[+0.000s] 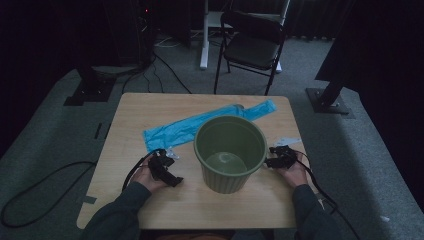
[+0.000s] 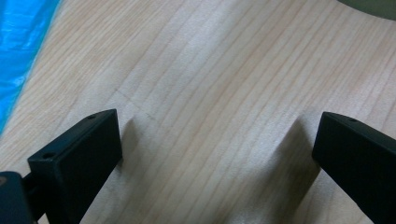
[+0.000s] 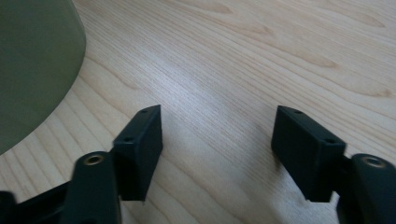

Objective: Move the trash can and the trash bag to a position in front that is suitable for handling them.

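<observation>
Both hand-held grippers rest on the surface (image 1: 150, 107), jaws spread wide with nothing between them: left hand-held gripper (image 2: 217, 154) just left of the green bin (image 1: 230, 152), right hand-held gripper (image 3: 217, 149) just right of it. Bin stands upright mid-surface, mouth up, axis vertical. Blue bag (image 1: 200, 125) lies flat behind it, long axis slanting left-near to right-far. Likely next step: pinch one bag edge only, lift cleanly.

Counted on one wooden table (image 1: 150, 115): one green bucket (image 1: 230, 152) between two grippers, left (image 1: 176, 181) and right (image 1: 267, 156), one blue plastic bag (image 1: 190, 127) beyond the left fingers (image 2: 77, 161), one black folding chair (image 1: 252, 45) farther off.
</observation>
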A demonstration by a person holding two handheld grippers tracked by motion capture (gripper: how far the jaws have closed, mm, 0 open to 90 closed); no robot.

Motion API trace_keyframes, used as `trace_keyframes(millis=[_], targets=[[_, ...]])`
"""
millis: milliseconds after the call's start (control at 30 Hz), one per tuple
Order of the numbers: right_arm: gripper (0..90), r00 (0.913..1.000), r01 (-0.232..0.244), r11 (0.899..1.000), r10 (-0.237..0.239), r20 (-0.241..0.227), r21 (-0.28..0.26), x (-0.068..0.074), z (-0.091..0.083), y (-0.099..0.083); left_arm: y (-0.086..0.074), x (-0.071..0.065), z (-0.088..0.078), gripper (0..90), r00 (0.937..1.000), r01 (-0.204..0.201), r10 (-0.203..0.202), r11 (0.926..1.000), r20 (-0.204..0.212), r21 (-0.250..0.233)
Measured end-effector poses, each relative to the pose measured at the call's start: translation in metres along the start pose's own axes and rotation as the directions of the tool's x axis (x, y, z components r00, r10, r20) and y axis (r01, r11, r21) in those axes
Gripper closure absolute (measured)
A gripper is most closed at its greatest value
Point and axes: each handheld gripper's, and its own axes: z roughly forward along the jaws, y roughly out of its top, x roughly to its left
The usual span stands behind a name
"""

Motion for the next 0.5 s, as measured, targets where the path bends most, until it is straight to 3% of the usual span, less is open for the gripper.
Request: trace_keyframes(millis=[133, 167, 233, 367, 433, 500], targets=[[47.1, 0.9993, -0.036, 0.998, 0.037, -0.011, 0.044, -0.001, -0.006, 0.003, -0.001, 0.001, 0.0, 1.5, 1.0, 0.003, -0.003, 1.0, -0.001, -0.007], [47.5, 0.9985, -0.047, 0.998, 0.049, -0.024, 0.049, -0.002, -0.007, 0.004, -0.001, 0.001, 0.0, 1.5, 1.0, 0.003, -0.003, 1.0, -0.001, -0.005], [49.3, 0.9967, -0.023, 0.999, 0.026, -0.077, 0.047, 0.005, -0.01, 0.006, 0.0, 0.001, -0.002, 4.2, 0.9998, 0.016, -0.016, 0.9998, -0.01, 0.007], [50.3, 0.9913, 0.016, 1.0, -0.014, -0.131, 0.016, 0.019, -0.015, 0.015, 0.0, 0.004, -0.012, 39.5, 0.9991, 0.037, -0.037, 0.9993, -0.019, 0.001], [50.7, 0.9863, 0.031, 1.0, -0.03, -0.162, 0.0, 0.026, -0.017, 0.02, 0.0, 0.006, -0.014, 46.3, 0.9985, 0.049, -0.049, 0.9988, -0.025, 0.0], [51.3, 0.9822, 0.051, 0.999, -0.052, -0.181, -0.009, 0.033, -0.017, 0.025, 0.0, 0.007, -0.014, 49.7, 0.9978, 0.066, -0.066, 0.9978, -0.006, -0.007]])
